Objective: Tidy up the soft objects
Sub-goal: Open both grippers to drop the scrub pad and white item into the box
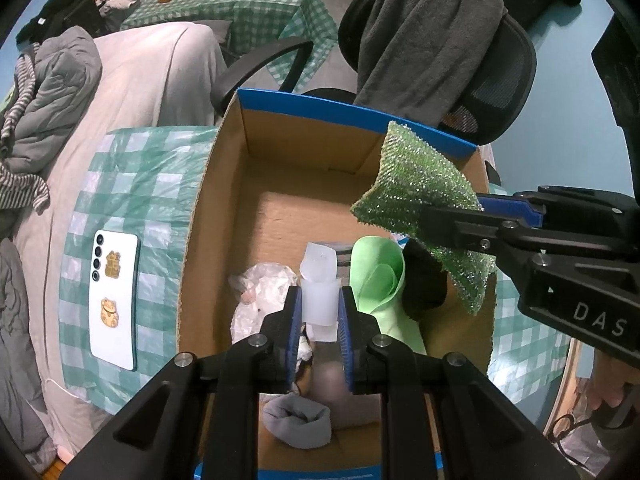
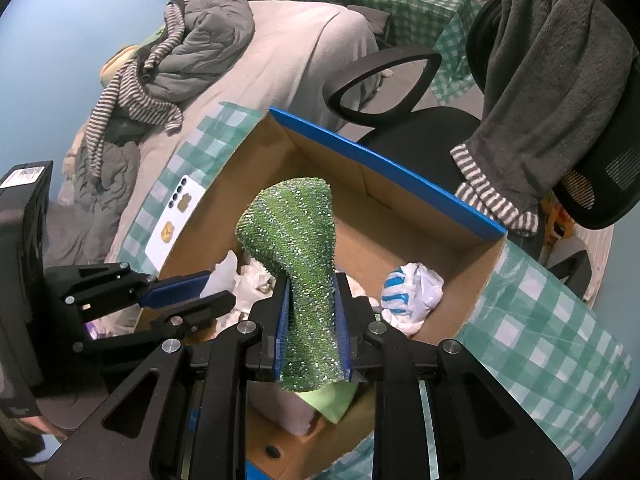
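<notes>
An open cardboard box (image 1: 280, 98) with a blue rim sits below both grippers. My left gripper (image 1: 320, 294) points down into it, shut on a white translucent foam piece (image 1: 318, 268) that sticks up between the blue pads. My right gripper (image 1: 452, 210) comes in from the right over the box's right side. It is shut on a green glittery cloth (image 2: 292, 220), which stands up out of the pads in the right wrist view, where the gripper (image 2: 312, 280) hangs over the box (image 2: 380, 160). My left gripper (image 2: 220, 287) shows at the left.
Inside the box lie a white plastic bag (image 1: 260, 280), a light green cloth (image 1: 380, 280), a black item (image 1: 424, 280), a grey sock (image 1: 298, 424) and a blue-and-white bag (image 2: 412, 284). A white phone (image 1: 114, 300) lies left of the box. An office chair (image 2: 420, 132) with a grey towel stands behind.
</notes>
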### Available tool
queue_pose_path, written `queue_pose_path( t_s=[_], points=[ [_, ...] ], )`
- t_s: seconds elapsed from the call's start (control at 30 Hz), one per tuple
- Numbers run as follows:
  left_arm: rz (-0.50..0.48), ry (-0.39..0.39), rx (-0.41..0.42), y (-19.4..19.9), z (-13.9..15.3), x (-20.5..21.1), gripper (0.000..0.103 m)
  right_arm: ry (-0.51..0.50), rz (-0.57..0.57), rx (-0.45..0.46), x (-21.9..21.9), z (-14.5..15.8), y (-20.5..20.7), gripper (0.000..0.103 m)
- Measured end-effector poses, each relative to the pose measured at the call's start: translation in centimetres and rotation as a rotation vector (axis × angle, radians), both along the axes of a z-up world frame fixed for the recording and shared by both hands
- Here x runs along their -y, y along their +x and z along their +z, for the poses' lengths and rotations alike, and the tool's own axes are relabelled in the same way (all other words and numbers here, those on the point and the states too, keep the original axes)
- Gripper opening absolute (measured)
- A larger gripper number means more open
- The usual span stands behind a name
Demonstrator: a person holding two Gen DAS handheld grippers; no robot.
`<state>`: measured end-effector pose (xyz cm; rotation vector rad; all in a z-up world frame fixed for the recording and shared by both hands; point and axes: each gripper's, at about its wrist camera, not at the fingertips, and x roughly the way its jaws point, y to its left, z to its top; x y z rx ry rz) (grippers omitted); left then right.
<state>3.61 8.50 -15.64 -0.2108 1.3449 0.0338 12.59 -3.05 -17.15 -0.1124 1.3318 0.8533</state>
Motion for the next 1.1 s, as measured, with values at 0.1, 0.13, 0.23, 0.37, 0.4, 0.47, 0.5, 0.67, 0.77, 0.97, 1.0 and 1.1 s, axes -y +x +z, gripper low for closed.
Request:
queue_pose_path(
  t_s=[0.1,0.13,0.23,0.37,0.4,0.47,0.5,0.67,0.77,0.97,1.0,1.1],
  points=[
    [-0.002,-0.001,-0.013,0.1,0.0,-0.1,0.02,-0.002,-0.013,0.003,0.0,0.2,0.0,0.027],
    [-0.003,-0.001,-0.013,0.0,0.0,-0.1,0.021,-0.001,-0.014,0.001,0.0,0.2,0.0,0.031],
    [-0.001,0.0,-0.004,-0.1,0.3,-0.3,0.033,-0.008,-0.026,0.01,0.2,0.4,-0.1,0.039],
    [-0.013,0.001,0.021,-0.4,1.2,-0.3,0.036,-0.012,-0.045,0.021,0.5,0.9,-0.4,0.049],
    [-0.012,0.002,0.024,-0.5,1.4,-0.3,0.036,-0.013,-0.05,0.027,0.7,1.2,-0.5,0.051],
    [-0.008,0.005,0.029,-0.8,2.0,-0.3,0.038,-0.016,-0.057,0.033,0.9,1.5,-0.6,0.054],
    [-0.006,0.006,0.033,-0.9,2.2,-0.4,0.04,-0.021,-0.06,0.039,1.2,1.8,-0.6,0.054],
    [0.004,0.017,0.079,-1.9,4.4,-0.4,0.051,-0.03,-0.074,0.074,2.1,3.3,-1.1,0.061],
    [0.009,0.022,0.106,-2.5,5.8,-0.3,0.052,-0.025,-0.087,0.092,2.7,4.4,-1.5,0.065],
    [0.011,0.014,0.143,-3.5,7.9,0.2,0.058,-0.007,-0.116,0.135,4.4,6.8,-2.2,0.07],
    [0.009,0.016,0.151,-3.7,8.4,0.4,0.062,-0.002,-0.122,0.142,4.7,7.2,-2.3,0.071],
    [0.008,0.03,0.179,-4.3,9.4,0.9,0.068,0.01,-0.141,0.152,5.7,8.3,-2.4,0.071]
  ],
)
